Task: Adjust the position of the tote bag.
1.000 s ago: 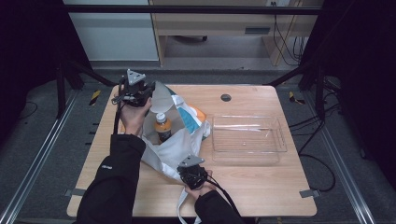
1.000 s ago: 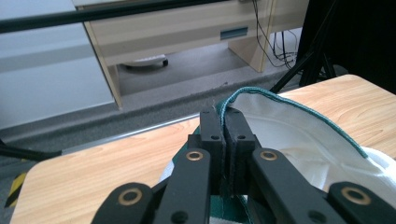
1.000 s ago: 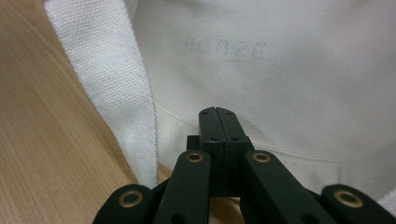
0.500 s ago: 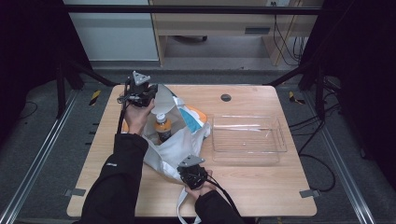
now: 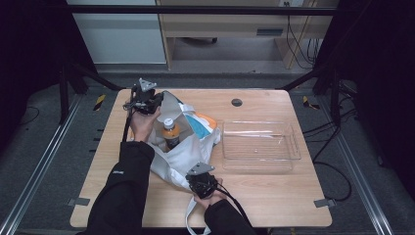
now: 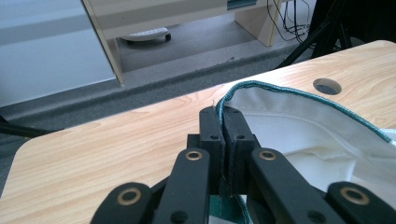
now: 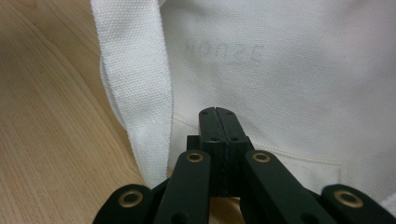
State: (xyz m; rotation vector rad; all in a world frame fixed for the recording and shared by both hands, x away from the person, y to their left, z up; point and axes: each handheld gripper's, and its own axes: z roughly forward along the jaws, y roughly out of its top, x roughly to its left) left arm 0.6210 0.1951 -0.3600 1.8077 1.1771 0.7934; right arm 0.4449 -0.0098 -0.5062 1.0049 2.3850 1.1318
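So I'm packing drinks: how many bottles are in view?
1: a bottle with an orange label stands upright in the open white bag, left of the clear tray. The bag may hide more.

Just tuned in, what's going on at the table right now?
A person holds a white tote bag open with two grippers. The left gripper is shut on the bag's green-edged rim, lifting the far side; the right gripper is shut on the near side. An orange bottle stands inside. A clear plastic bin sits beside the bag.

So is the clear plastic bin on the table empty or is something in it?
Empty: through the clear plastic bin only its ribbed floor and the wooden table beneath are visible; the bottle sits in the white bag.
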